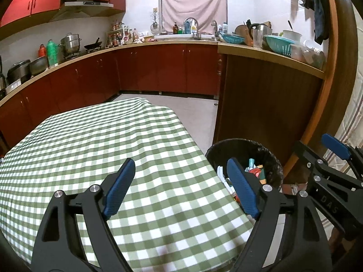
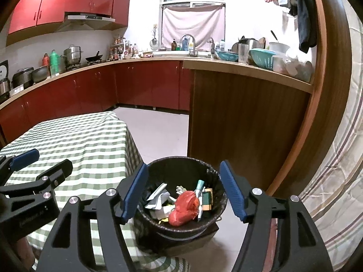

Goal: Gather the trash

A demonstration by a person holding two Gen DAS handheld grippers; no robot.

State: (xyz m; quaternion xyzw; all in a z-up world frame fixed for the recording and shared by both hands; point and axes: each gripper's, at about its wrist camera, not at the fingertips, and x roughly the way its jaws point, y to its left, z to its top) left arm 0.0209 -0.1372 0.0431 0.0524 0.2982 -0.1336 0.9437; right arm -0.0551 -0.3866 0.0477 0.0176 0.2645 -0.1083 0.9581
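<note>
A black-lined trash bin (image 2: 163, 170) stands on the floor beside the table and holds a red plastic bag (image 2: 185, 208), crumpled white paper (image 2: 158, 198), a green box (image 2: 207, 200) and a teal-capped tube (image 2: 199, 184). My right gripper (image 2: 183, 191) is open and empty, hovering over the bin. My left gripper (image 1: 181, 185) is open and empty above the right part of the green checked tablecloth (image 1: 102, 140). The bin also shows in the left wrist view (image 1: 240, 147), partly hidden by my right finger pad (image 1: 241, 188). The right gripper (image 1: 335, 156) shows there at the right edge.
A wooden counter side panel (image 2: 238, 117) stands just behind the bin, and a curved wooden door frame (image 2: 326, 90) rises to the right. Red kitchen cabinets (image 1: 158, 68) line the far walls. Pale tiled floor (image 2: 158, 131) lies between table and cabinets.
</note>
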